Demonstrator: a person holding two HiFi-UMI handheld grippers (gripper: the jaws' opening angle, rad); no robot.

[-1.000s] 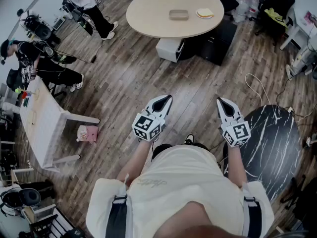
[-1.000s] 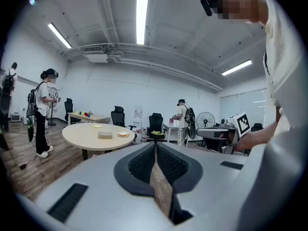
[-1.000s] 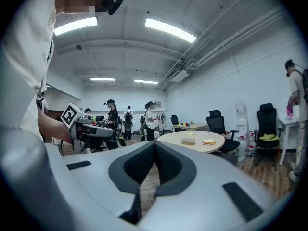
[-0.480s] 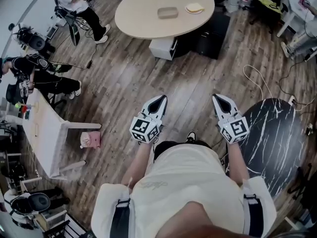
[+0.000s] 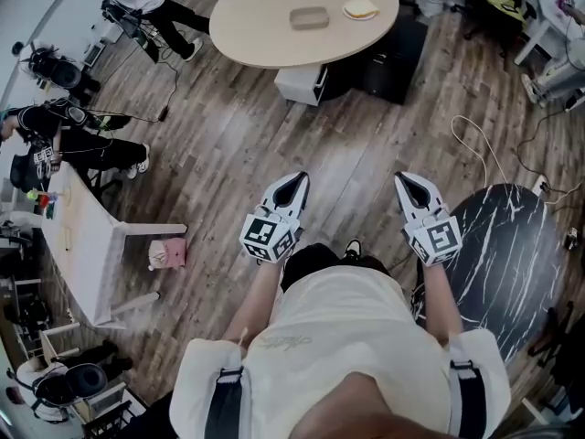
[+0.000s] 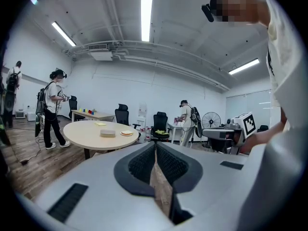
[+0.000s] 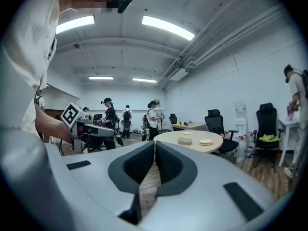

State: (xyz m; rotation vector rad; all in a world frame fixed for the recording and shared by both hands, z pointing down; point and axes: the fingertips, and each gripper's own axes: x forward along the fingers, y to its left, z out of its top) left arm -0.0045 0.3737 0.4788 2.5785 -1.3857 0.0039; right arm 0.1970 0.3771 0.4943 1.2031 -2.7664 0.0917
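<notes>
Holding: nothing; your left claw (image 5: 295,179) and right claw (image 5: 406,180) are both closed tip to tip, empty, raised over the wooden floor (image 5: 228,144).
Untouched: grey box (image 5: 309,17) and plate (image 5: 361,9) on the round table (image 5: 256,26), well ahead of you.
Room: black marble table (image 5: 503,245) beside your right claw; people (image 5: 87,140) working at left.

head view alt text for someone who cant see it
From above, a person holds the left tongs and right tongs, both shut and empty, over a wood floor. A round table stands ahead, a black marble table at right.
</notes>
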